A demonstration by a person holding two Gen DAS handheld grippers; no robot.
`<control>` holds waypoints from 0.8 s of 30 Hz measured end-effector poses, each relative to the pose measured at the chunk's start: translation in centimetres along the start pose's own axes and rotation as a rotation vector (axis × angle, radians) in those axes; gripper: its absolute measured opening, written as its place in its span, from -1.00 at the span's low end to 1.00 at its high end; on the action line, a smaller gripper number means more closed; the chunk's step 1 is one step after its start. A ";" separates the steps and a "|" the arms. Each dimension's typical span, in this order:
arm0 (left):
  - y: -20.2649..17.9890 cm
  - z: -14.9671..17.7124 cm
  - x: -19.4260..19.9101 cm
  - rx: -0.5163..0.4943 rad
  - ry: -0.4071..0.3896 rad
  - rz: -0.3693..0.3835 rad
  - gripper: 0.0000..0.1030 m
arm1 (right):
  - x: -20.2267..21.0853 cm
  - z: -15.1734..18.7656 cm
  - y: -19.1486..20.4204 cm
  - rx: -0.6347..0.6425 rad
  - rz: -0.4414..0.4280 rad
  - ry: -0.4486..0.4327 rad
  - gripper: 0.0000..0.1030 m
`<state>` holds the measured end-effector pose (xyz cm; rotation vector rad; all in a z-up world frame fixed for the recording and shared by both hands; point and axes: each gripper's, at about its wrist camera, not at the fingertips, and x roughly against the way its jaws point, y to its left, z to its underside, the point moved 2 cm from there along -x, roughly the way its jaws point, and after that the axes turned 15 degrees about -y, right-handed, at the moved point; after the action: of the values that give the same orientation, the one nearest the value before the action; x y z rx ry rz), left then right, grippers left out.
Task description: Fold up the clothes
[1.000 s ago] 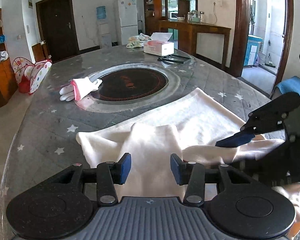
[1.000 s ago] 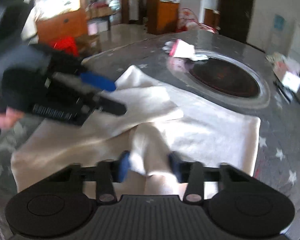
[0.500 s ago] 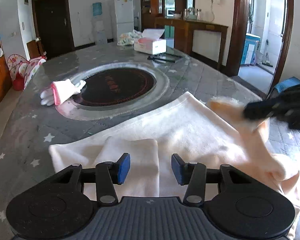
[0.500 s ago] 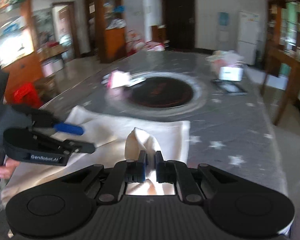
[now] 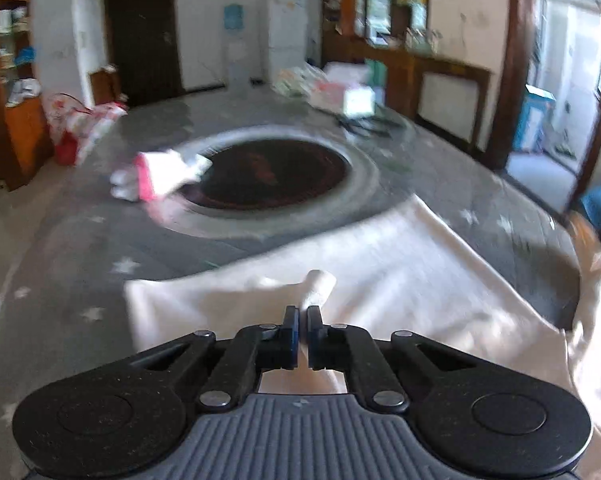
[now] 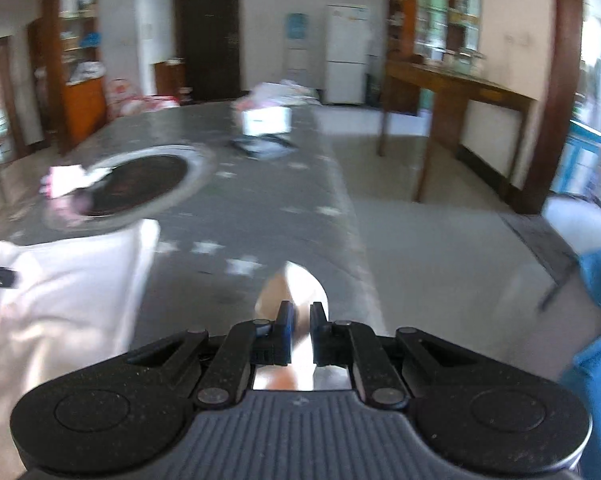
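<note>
A cream-white garment [image 5: 400,276] lies spread on the grey star-patterned table [image 5: 60,264]. My left gripper [image 5: 302,322] is shut on a pinched fold of the garment near its left edge. My right gripper [image 6: 300,318] is shut on another corner of the garment, which sticks up between the pads and is lifted over the table's right edge. The rest of the garment [image 6: 60,296] shows at the left of the right wrist view. Both views are blurred by motion.
A dark round inset [image 5: 268,172] sits mid-table with a white-and-pink glove [image 5: 156,174] at its left rim. A tissue box [image 5: 348,96] and a black item [image 6: 260,146] lie farther back. A blue chair [image 6: 596,280] stands right of the table.
My left gripper has closed on the garment's fold. My right gripper, shut on its corner, has swung right, out over the table's right edge.
</note>
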<state>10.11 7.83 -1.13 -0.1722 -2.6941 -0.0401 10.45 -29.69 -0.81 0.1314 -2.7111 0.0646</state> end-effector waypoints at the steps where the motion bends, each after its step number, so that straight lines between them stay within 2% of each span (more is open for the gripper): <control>1: 0.7 -0.2 0.9 0.016 -0.018 -0.016 -0.92 | 0.0 0.3 -0.6 -0.001 0.027 0.004 -0.85; 5: 3.8 -0.7 5.0 0.087 -0.093 -0.093 -0.92 | 0.5 1.4 -2.0 -0.029 0.071 0.016 -0.79; 8: 6.4 -0.3 8.3 0.150 -0.128 -0.161 -0.93 | 1.4 1.9 -2.0 -0.033 0.049 0.010 -0.74; 9: 7.2 -0.1 9.4 0.169 -0.138 -0.186 -0.93 | 1.7 2.0 -1.8 -0.028 0.038 0.008 -0.68; 12: 9.4 1.1 12.4 0.224 -0.153 -0.260 -0.93 | 2.2 2.4 -0.8 -0.004 0.004 0.008 -0.30; 14: 10.4 2.4 14.1 0.250 -0.146 -0.305 -0.93 | 2.3 2.8 -0.2 0.014 -0.007 0.013 -0.28; 16: 11.2 3.8 15.4 0.270 -0.130 -0.351 -0.93 | 2.3 3.2 0.1 0.023 -0.011 0.025 0.01; 21: 13.5 7.2 17.6 0.352 -0.090 -0.462 -0.93 | 1.8 4.4 0.3 0.042 0.007 0.057 0.02; 24: 14.9 8.8 18.6 0.394 -0.070 -0.514 -0.94 | 2.0 4.8 -0.5 0.011 0.033 0.059 0.03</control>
<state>-8.38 25.20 -1.13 0.6463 -2.6760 0.3432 6.72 -30.62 -4.37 0.0861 -2.6541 0.0921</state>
